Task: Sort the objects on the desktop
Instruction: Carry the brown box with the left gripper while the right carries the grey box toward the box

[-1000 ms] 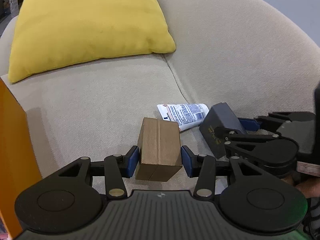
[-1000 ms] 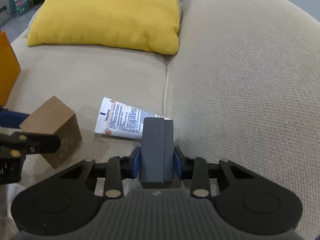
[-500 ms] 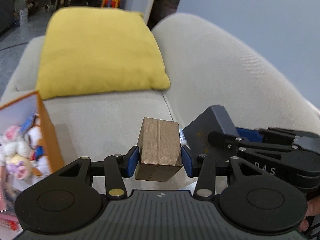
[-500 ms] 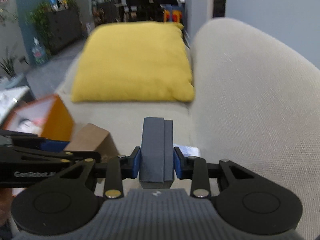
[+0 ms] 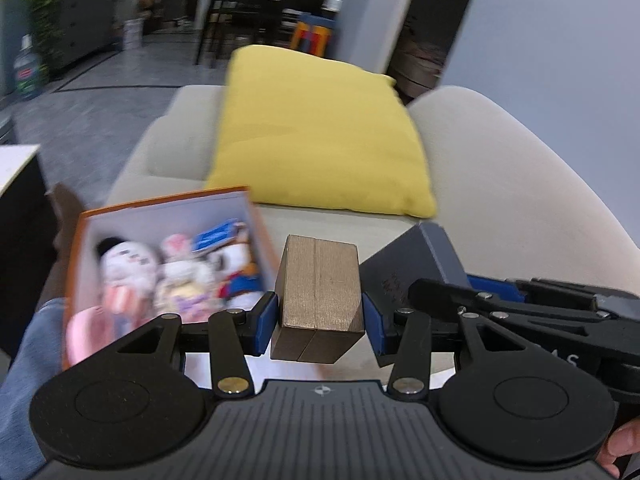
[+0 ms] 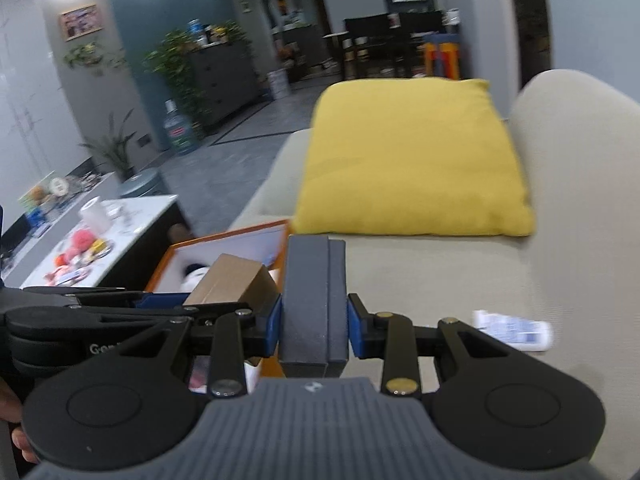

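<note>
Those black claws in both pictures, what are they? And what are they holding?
They are grabbers, one in each hand of a person, with a camera on each looking out over its fingers. One picture is from the left grabber, squeezing a brown box. The other is from the right grabber, squeezing a grey box. Both are held up over a beige sofa with a yellow pillow. An orange bin holds soft toys. A white tube lies on the seat.

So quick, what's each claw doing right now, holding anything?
Left claw: closed on the brown cardboard box.
Right claw: closed on the dark grey box.
</note>
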`<state>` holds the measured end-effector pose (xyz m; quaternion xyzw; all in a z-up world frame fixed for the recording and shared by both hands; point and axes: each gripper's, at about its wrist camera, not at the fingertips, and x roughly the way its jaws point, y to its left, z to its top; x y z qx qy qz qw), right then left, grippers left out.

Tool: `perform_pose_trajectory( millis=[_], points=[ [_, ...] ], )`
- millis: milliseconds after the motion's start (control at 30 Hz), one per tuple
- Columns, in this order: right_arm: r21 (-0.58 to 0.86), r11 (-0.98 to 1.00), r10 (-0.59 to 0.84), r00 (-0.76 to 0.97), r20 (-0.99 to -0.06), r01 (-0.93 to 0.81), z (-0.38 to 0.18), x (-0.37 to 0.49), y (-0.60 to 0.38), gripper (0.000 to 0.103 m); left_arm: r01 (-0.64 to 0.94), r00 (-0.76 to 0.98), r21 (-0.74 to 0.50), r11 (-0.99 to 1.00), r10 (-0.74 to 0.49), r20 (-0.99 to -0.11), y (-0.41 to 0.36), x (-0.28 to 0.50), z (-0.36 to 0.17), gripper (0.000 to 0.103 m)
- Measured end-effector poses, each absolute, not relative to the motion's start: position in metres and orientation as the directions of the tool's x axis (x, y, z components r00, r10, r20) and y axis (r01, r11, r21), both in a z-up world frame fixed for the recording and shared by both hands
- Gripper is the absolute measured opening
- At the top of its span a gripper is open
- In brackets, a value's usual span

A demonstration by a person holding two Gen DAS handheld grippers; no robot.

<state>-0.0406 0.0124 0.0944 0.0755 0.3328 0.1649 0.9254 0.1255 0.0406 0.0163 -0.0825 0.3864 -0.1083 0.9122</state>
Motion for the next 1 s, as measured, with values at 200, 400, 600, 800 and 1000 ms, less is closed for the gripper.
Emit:
perform_pose_trajectory(
  millis=[200, 400, 600, 800, 1000],
  points=[
    [0.271, 0.919, 0.395, 0.650, -0.649, -0.288, 0.067, -0.005, 0.051, 0.035, 0.053, 0.691, -0.276, 0.960, -0.235, -0.684, 0.095, 0.117, 0.015, 0.053],
    [0.254, 0.919, 0.391, 0.630, -0.671, -0.300, 0.054, 0.014, 0.085, 0.035, 0.023, 0.692, -0.328, 0.944, -0.252, -0.677, 0.123, 0.119, 0.008, 0.053],
    [0.223, 0.920, 0.381, 0.601, -0.702, -0.322, 0.036, 0.035, 0.115, 0.035, -0.006, 0.710, -0.379, 0.925, -0.263, -0.653, 0.150, 0.126, 0.005, 0.053],
    [0.230, 0.931, 0.355, 0.559, -0.749, -0.283, 0.000, 0.062, 0.135, 0.035, -0.033, 0.700, -0.383, 0.923, -0.252, -0.668, 0.165, 0.140, -0.006, 0.053],
    [0.244, 0.931, 0.355, 0.522, -0.776, -0.270, -0.032, 0.077, 0.149, 0.035, -0.035, 0.694, -0.397, 0.917, -0.263, -0.670, 0.171, 0.149, -0.014, 0.053]
  ],
)
